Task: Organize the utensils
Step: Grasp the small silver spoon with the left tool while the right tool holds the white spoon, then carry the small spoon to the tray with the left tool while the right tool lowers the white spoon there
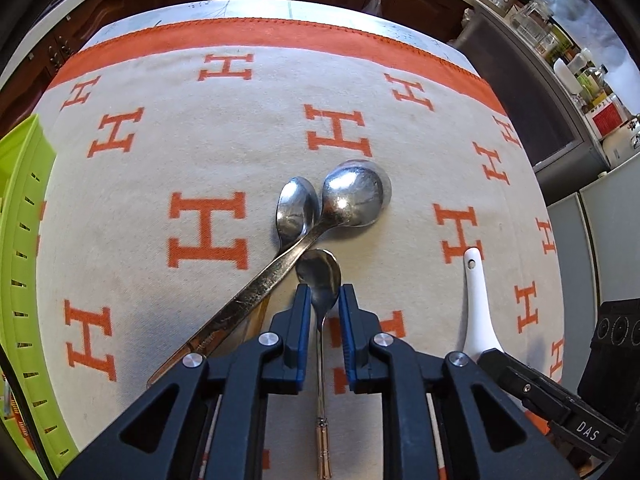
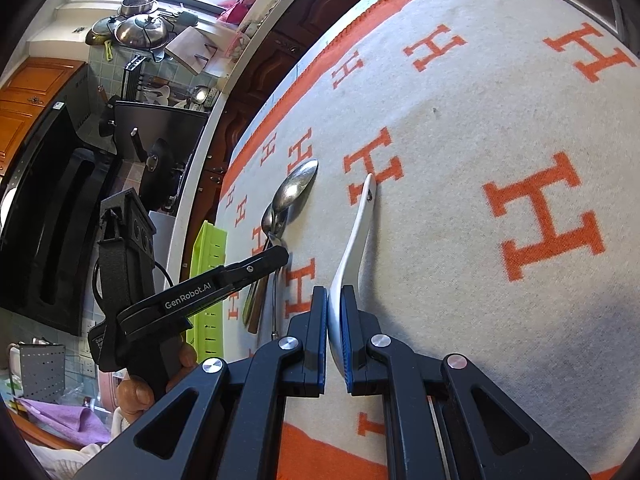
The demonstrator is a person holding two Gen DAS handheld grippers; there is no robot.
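On a desk draped in a cream blanket patterned with orange H letters, a green slotted basket sits at the far left edge. The left tool, angled low over the cloth, has its 2 blue-padded fingers partly open, straddling the neck of a slim steel spoon without clearly clamping it. Just beyond, a large steel spoon lies crossed over a smaller spoon, the 2 touching. Farther right, the right tool, tilted down toward the desk, pinches the bowl of a white ceramic spoon, whose handle points away across the blanket.
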